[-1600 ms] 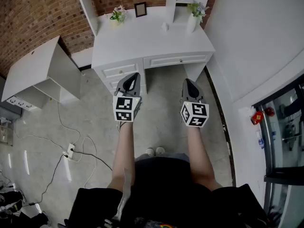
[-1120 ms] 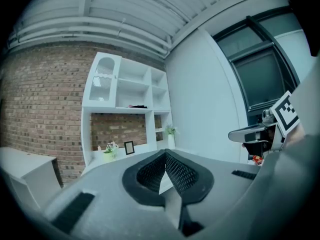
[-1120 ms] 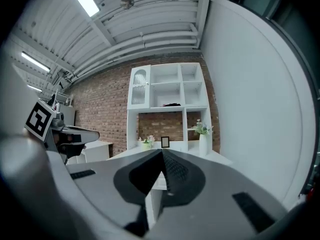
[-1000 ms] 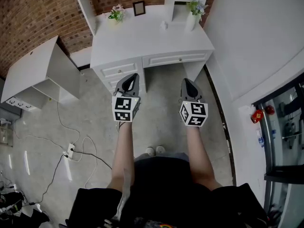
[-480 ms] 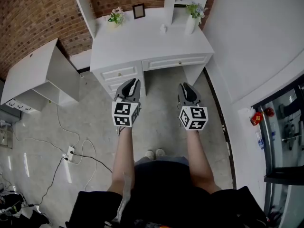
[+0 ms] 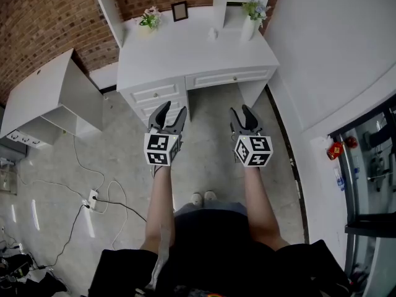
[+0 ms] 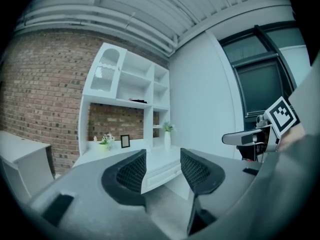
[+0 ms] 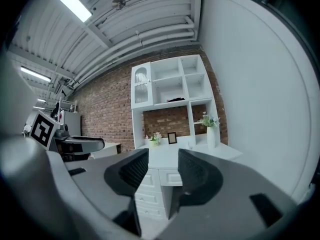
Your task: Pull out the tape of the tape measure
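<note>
Two Grippers Opening, Nothing Between the Jaws

Both grippers are held side by side above the floor [image 6: 210, 159], in front of the white desk [image 6: 198, 57] and pointing toward it.

1. Left gripper [image 6: 172, 112]: the jaws are opening and stand wide apart. The left gripper view shows the left gripper [image 7: 162, 166] with only the desk front and floor between its ribbed pads [image 7: 131, 173]. Nothing is held.
2. Right gripper [image 6: 241, 112]: the jaws are opening and stand wide apart. The right gripper view shows the right gripper [image 8: 163, 166] with only the desk drawers [image 8: 150, 186] in the gap. Nothing is held.
3. Marker cubes: the left cube [image 6: 159, 149] and the right cube [image 6: 253, 151] sit at the rear of each gripper, just ahead of the person's forearms [image 6: 162, 197].

Tape measure: it cannot be made out in any view. A small white object [image 6: 213, 34] lies toward the back of the desk top, too small to identify.

Desk top: a flower pot [image 6: 151, 20] and a picture frame [image 6: 180, 11] stand at the back left. A vase with a plant [image 6: 250, 18] stands at the back right. A brick wall [image 6: 37, 23] lies behind.

Floor, left side: a power strip [image 6: 91, 197] with cables lies well apart from both grippers.
</note>
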### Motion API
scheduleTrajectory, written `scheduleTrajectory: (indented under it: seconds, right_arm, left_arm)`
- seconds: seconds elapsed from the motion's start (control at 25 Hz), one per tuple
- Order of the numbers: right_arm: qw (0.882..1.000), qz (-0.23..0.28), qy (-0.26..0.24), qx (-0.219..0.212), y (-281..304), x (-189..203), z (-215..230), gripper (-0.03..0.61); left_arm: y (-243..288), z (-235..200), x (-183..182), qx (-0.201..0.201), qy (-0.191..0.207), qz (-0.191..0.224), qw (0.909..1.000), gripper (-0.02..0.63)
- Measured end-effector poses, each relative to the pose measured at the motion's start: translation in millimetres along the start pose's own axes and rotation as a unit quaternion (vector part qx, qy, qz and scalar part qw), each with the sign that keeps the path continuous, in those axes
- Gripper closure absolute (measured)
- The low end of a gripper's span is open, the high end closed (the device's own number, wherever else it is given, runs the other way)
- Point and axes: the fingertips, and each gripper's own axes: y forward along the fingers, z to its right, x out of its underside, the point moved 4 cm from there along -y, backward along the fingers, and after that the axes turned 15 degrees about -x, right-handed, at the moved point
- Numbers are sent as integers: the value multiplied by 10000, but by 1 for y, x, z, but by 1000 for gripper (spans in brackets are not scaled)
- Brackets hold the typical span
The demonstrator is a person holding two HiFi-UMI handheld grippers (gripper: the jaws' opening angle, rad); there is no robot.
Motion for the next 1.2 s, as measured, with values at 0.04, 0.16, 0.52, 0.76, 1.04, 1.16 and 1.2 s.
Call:
scheduleTrajectory:
  seconds: [0.04,0.16,0.52,0.76,1.04,1.16,1.2]
  right_arm:
    - [10000,16,1,20,2,-1,0,414]
    - [9999,74,-22,73,6,-5,-5,414]
    - [9992,261,73,308,8,-1,-1,414]
    - [9990,312,75,314,35,-2,19,414]
    - [9992,319,30,231,101,-7,77,414]
    - [9995,270,38,164,140,-13,112,413]
    - [9996,245,46,135,152,-14,124,414]
  left_arm:
    - [0,-2,-1,13,5,15,10000,427]
    - [2,-11,-5,46,-1,104,9999,425]
    - [16,-21,-5,253,147,105,9995,425]
    - [49,-34,-3,185,131,99,9997,425]
    - [130,-47,-4,47,107,148,9998,425]
    - [178,-51,-3,-24,66,75,9999,425]
    - [193,-51,-3,-40,47,34,10000,425]
